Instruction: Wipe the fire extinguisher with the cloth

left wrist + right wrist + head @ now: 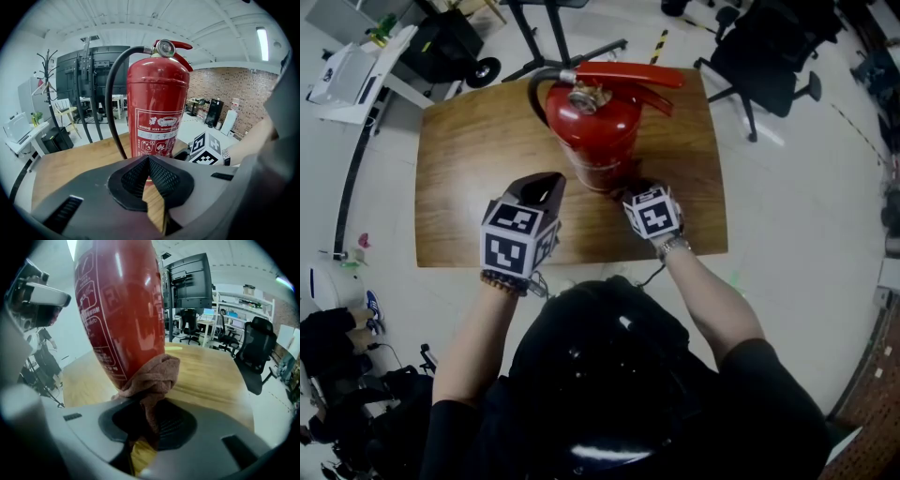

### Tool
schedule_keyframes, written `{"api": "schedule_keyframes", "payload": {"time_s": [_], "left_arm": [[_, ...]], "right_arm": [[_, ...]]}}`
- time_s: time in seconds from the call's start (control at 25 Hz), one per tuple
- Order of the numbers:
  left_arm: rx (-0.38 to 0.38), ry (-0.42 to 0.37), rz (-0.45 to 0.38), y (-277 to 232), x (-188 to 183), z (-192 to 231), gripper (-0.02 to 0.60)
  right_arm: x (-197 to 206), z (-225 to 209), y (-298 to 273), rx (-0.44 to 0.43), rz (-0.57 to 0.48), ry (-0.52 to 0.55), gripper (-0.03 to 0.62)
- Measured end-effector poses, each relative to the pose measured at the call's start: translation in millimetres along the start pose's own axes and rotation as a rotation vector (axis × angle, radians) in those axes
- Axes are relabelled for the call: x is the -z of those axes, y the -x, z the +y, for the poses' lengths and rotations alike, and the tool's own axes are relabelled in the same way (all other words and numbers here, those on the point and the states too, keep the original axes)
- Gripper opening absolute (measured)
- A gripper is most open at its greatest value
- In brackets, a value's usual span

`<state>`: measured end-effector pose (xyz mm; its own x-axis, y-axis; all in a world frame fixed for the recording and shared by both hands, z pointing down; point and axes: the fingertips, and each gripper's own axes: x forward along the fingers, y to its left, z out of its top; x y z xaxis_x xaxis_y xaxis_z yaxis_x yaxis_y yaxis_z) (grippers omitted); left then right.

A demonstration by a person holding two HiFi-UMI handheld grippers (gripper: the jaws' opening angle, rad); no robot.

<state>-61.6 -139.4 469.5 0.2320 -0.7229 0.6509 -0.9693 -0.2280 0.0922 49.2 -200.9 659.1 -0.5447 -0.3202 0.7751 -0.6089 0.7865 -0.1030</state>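
Note:
A red fire extinguisher (595, 131) (157, 103) (119, 301) stands upright on the wooden table (469, 169), with its black hose curving down its left side. My right gripper (633, 192) (147, 413) is shut on a brown cloth (152, 376). It holds the bunched cloth against the lower right of the cylinder, close to the tabletop. My left gripper (546, 183) (149, 161) hovers just in front of the extinguisher's base, apart from it. Its tips meet and nothing is between them.
A black office chair (769, 56) stands beyond the table's far right corner. A black cart (441, 42) and a white desk (356, 75) are at the far left. My right gripper's marker cube (206, 147) shows beside the cylinder in the left gripper view.

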Motion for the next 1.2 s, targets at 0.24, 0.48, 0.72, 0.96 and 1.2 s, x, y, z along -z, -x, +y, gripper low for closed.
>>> {"api": "schedule_keyframes", "payload": {"time_s": [0.24,0.48,0.72,0.96,1.2], "left_arm": [[-0.021,0.013,-0.001,-2,-3,-2,0.0],[-0.041,0.027,-0.003,-5,-6,-3,0.0],[-0.056,0.035,0.0,-6,-5,-1,0.0],[-0.045,0.028,-0.011,-2,-6,7,0.0],[0.021,0.0,-0.035,3,-7,19,0.0]], "right_arm": [[2,0,-3,-0.027,0.01,0.016,0.106],[10,-2,-12,-0.039,0.036,0.028,0.106],[14,-5,-19,-0.051,0.058,0.031,0.106],[19,-7,-12,-0.031,0.07,0.001,0.106],[8,-14,31,0.059,-0.022,-0.09,0.106]]}}
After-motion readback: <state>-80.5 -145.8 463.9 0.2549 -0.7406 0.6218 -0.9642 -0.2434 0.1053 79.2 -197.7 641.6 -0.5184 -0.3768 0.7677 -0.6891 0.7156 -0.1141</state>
